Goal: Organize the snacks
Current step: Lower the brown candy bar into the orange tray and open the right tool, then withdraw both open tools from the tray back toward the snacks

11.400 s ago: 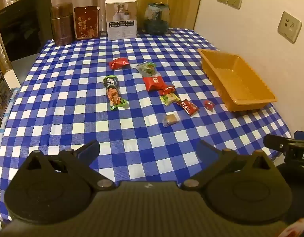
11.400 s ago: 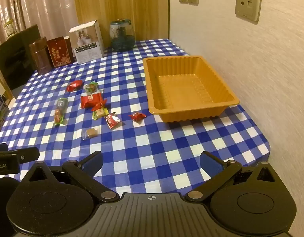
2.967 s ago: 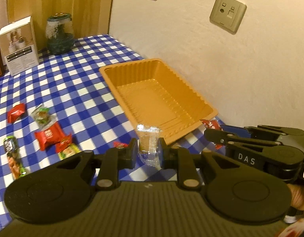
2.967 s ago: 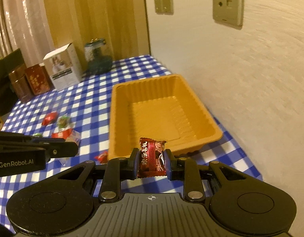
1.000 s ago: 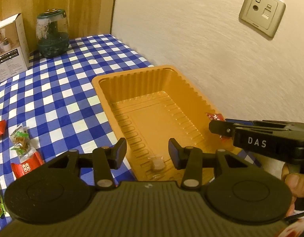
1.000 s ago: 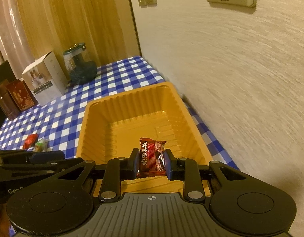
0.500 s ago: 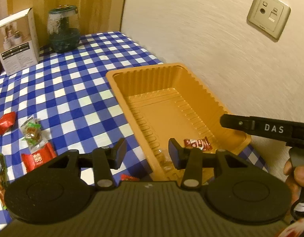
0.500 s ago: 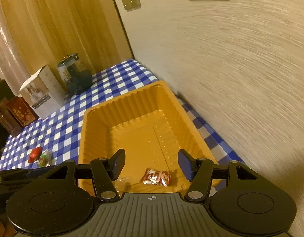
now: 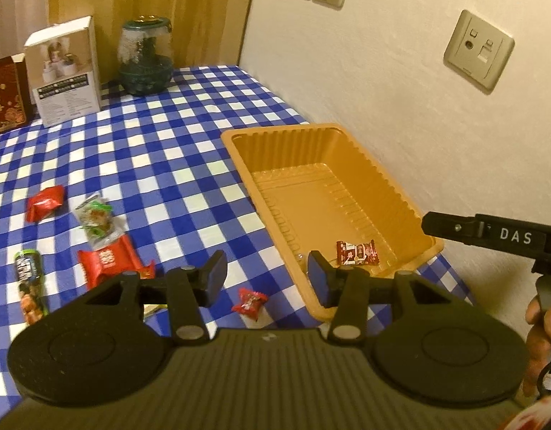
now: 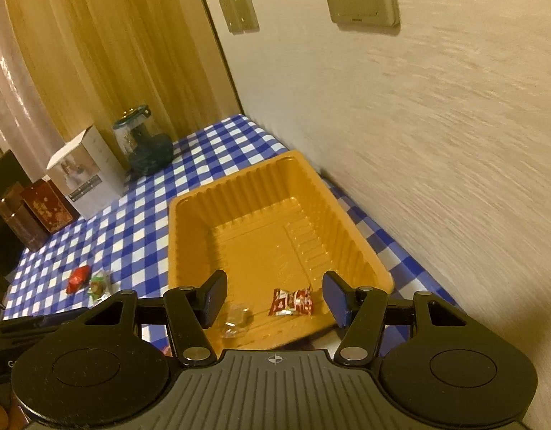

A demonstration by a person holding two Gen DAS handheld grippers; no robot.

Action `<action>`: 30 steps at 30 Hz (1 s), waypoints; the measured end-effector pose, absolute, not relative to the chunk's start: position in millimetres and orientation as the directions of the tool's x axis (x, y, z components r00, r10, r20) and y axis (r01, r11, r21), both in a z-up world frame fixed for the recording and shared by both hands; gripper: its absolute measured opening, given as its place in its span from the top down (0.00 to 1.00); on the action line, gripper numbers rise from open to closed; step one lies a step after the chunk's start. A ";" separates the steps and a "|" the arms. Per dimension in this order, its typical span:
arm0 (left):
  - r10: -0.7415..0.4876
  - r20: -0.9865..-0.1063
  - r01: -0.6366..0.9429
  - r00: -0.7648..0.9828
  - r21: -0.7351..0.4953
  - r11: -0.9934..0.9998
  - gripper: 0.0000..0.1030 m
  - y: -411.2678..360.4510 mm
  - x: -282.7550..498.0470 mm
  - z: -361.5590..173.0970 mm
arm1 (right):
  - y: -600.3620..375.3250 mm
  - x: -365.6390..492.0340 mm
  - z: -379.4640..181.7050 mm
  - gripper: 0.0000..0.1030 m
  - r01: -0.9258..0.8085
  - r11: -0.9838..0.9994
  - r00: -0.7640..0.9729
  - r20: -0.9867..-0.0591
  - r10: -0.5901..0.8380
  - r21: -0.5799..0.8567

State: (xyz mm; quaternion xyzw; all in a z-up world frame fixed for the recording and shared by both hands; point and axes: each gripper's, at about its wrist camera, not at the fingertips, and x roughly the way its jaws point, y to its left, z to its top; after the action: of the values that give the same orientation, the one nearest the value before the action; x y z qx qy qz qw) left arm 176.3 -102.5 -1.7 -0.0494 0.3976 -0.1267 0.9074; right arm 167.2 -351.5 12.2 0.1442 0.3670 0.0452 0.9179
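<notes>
Right wrist view: right gripper [image 10: 274,299] gaped empty, left gripper [image 9: 265,275] jaws opening with nothing between, red foil candy wrapper [image 10: 292,301] lay at 6 o'clock inside ribbed orange plastic tray [image 10: 218,193].

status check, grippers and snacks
Left hand-held gripper opening, empty. Right hand-held gripper open, empty. Red snack and clear one in orange tray. Nothing blocking.
</notes>
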 end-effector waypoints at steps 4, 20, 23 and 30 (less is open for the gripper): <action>-0.257 -0.704 0.166 0.662 -0.197 0.966 0.52 -89.0 162.5 5.8 | -345.0 152.3 20.9 0.42 0.020 0.954 0.730 -0.656 0.191 0.299; -0.179 -0.701 0.075 0.690 -0.177 0.981 0.42 -34.3 111.4 21.8 | -308.8 102.8 38.2 0.42 0.002 0.961 0.722 -0.665 0.191 0.278; -0.160 -0.702 0.058 0.694 -0.167 0.984 0.40 -25.7 103.6 23.0 | -303.0 96.8 39.4 0.42 -0.004 0.963 0.721 -0.667 0.188 0.268; -0.140 -0.703 0.042 0.698 -0.154 0.987 0.38 -11.6 88.2 25.3 | -288.3 88.0 40.3 0.42 -0.023 0.965 0.715 -0.670 0.199 0.263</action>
State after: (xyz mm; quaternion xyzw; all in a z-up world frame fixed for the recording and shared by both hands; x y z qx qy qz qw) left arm 88.2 -11.6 25.3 -0.0632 0.3857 -0.0495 0.9191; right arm 88.0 -288.3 40.3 0.1184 0.3725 0.0604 0.9185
